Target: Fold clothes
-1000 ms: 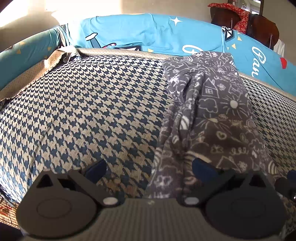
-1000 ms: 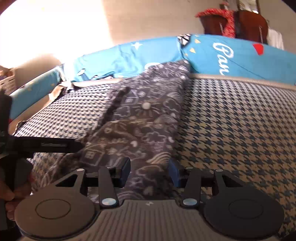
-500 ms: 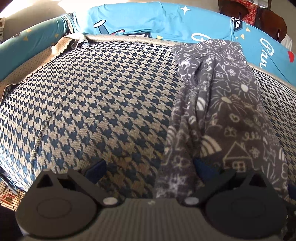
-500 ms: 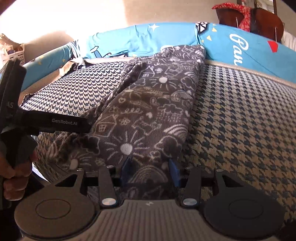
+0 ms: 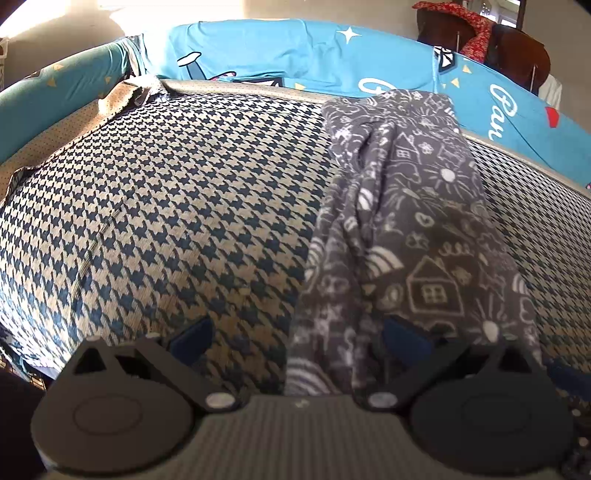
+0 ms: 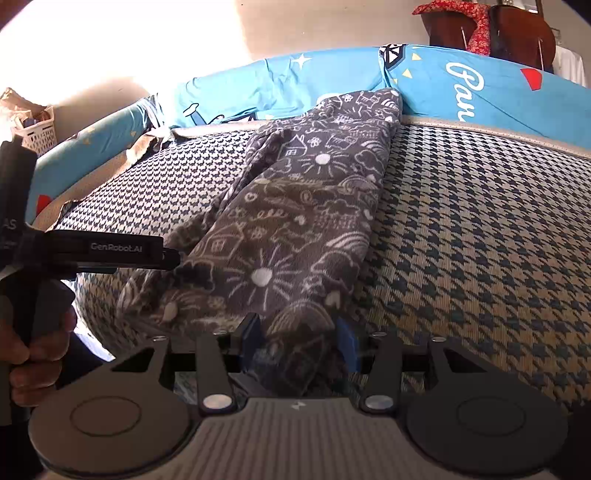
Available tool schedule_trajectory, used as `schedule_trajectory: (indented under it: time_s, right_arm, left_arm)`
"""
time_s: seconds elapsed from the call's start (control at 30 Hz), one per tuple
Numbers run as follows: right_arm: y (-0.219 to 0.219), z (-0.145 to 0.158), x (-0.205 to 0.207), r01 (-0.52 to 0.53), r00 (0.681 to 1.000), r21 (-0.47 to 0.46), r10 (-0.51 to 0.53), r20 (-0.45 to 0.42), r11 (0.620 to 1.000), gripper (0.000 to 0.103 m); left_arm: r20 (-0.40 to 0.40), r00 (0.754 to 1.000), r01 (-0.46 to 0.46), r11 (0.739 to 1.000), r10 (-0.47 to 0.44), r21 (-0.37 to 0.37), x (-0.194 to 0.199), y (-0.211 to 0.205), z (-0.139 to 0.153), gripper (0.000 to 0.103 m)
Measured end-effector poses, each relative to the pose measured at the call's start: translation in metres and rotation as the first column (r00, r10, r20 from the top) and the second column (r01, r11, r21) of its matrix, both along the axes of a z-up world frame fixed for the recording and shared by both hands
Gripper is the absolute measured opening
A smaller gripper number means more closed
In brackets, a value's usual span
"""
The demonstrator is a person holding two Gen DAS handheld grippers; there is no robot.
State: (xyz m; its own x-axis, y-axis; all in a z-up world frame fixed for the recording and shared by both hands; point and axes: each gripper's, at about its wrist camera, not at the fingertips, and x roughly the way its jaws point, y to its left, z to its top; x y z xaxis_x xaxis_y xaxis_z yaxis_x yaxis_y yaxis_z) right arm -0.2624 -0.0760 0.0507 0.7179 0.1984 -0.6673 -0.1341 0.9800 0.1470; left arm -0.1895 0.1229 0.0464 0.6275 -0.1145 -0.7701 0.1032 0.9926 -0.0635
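Bare houndstooth cushion (image 5: pixel 166 206) left of garment (image 5: pixel 417 236) (blue backrest (image 5: pixel 280 55) behind)

The garment (image 5: pixel 413 221) lay lengthwise on the seat cushion (image 5: pixel 166 206), its far end resting against the backrest cover (image 5: pixel 295 55) behind. The left gripper (image 5: pixel 295 341) sat at the near end, over the garment's left edge, one finger on bare cushion to the left. The right gripper (image 6: pixel 299 338) stood at the near right corner, cloth between its fingers. A side bolster (image 5: pixel 55 96) bounded the cushion on the left. A basket (image 6: pixel 35 129) stood beyond it, far left. A chair (image 6: pixel 491 29) stood behind the backrest, right.
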Motion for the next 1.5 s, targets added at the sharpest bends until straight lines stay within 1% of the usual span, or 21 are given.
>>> schedule_trajectory:
  time_s: [0.1,0.3,0.4,0.53,0.67,0.8,0.97,1.1,1.27,1.4,1.5]
  right_arm:
    - [0.001,-0.002,-0.002,-0.005,1.000,-0.011,0.005,-0.009,1.000,0.046]
    - [0.004,-0.012,0.001,-0.012,0.999,-0.049,0.010,-0.037,0.999,0.046]
    - [0.006,-0.017,0.003,-0.015,0.999,-0.070,0.011,-0.053,0.997,0.047]
    - [0.005,-0.018,0.003,-0.022,0.998,-0.076,0.018,-0.053,0.997,0.047]
    - [0.000,-0.016,0.000,-0.035,0.998,-0.054,0.031,-0.058,0.998,0.048]
    - [-0.006,-0.013,-0.003,-0.047,0.997,-0.033,0.045,-0.063,0.998,0.048]
    - [-0.013,-0.009,-0.007,-0.063,0.996,-0.005,0.063,-0.068,0.998,0.048]
    - [-0.022,-0.005,-0.007,-0.067,0.995,0.029,0.069,-0.077,0.997,0.049]
    - [-0.040,0.004,-0.002,-0.051,0.994,0.079,0.058,-0.091,0.996,0.049]
    - [-0.060,0.013,0.006,-0.035,0.994,0.141,0.050,-0.102,0.989,0.049]
    - [-0.072,0.019,0.014,-0.037,0.994,0.150,0.052,-0.100,0.988,0.049]
  left_arm:
    - [-0.013,1.000,0.023,1.000,-0.023,0.015,-0.007,-0.005,-0.003,0.103]
    - [-0.049,0.998,0.053,0.996,-0.049,0.072,-0.012,-0.017,-0.015,0.103]
    - [-0.069,0.997,0.041,0.997,-0.037,0.060,-0.012,-0.015,-0.019,0.103]
    - [-0.079,0.997,0.029,0.998,-0.024,0.056,-0.012,-0.015,-0.020,0.103]
    - [-0.078,0.997,0.021,0.997,-0.015,0.075,-0.014,-0.017,-0.019,0.103]
    - [-0.084,0.996,0.006,0.998,0.000,0.068,-0.015,-0.017,-0.016,0.103]
    - [-0.058,0.998,0.015,0.997,-0.010,0.079,-0.020,-0.022,-0.009,0.103]
    - [-0.063,0.998,0.015,0.998,-0.012,0.059,-0.021,-0.027,-0.004,0.103]
    - [-0.050,0.998,0.041,0.998,-0.038,0.056,-0.022,-0.042,0.006,0.103]
    - [-0.051,0.996,0.072,0.996,-0.069,0.060,-0.019,-0.056,0.012,0.103]
    - [-0.052,0.995,0.083,0.995,-0.080,0.052,-0.016,-0.068,0.017,0.103]
